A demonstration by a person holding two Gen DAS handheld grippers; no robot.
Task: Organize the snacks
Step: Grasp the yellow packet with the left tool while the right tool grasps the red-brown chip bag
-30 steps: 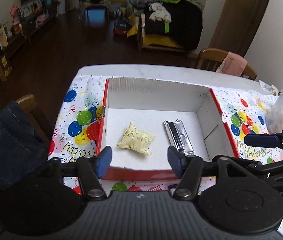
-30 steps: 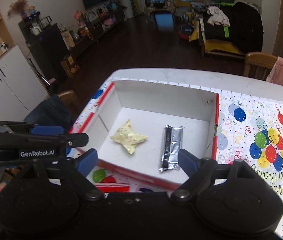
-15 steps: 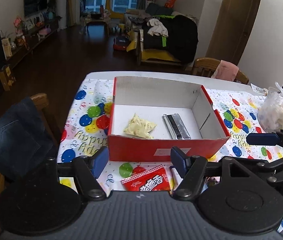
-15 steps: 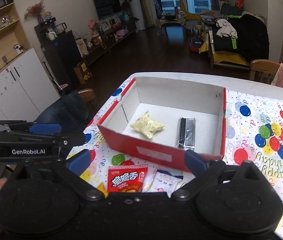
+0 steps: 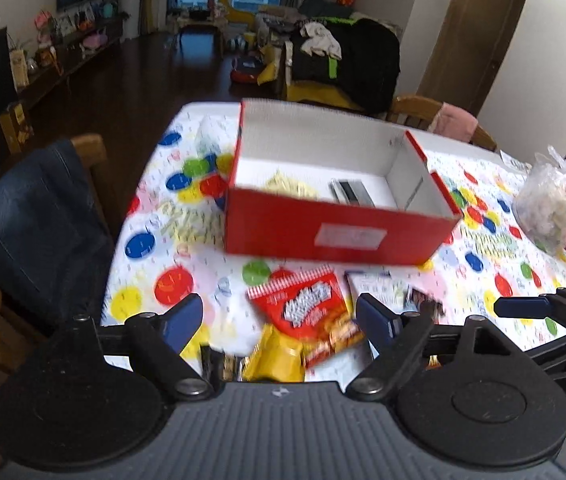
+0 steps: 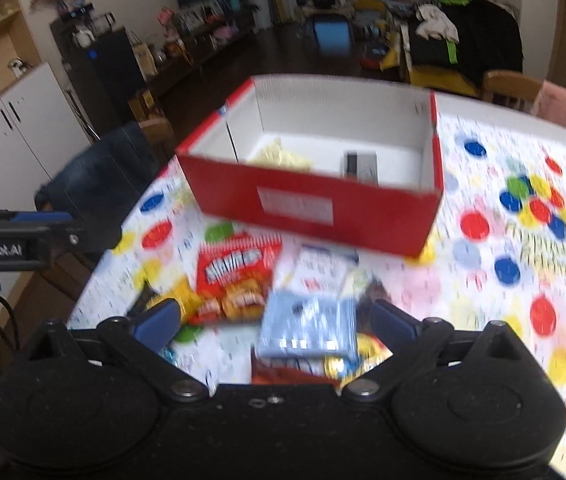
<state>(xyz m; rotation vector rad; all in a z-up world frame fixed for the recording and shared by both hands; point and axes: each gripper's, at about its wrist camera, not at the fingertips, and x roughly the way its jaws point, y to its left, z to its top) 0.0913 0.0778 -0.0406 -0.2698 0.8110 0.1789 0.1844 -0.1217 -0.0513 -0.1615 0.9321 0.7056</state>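
Snacks lie in a loose pile on the tabletop (image 5: 483, 280) in front of a red box (image 5: 335, 232): a red packet (image 5: 307, 312), a yellow packet (image 5: 279, 356) touching it, a white packet (image 6: 323, 268) and a pale blue packet (image 6: 309, 330) nearest my right fingers. Inside the box sit a pale yellow packet (image 5: 289, 189) and a silver bar (image 5: 351, 192), side by side and apart. My left gripper (image 5: 279, 318) hangs above the pile, its fingers spread wide and holding nothing. My right gripper (image 6: 275, 318) hangs likewise, fingers wide apart over the blue packet. A clear bag (image 5: 555, 208) rests on the balloon-print cloth, well right of the box. A chair (image 5: 35, 240) draped with denim stands at the tabletop's left edge.
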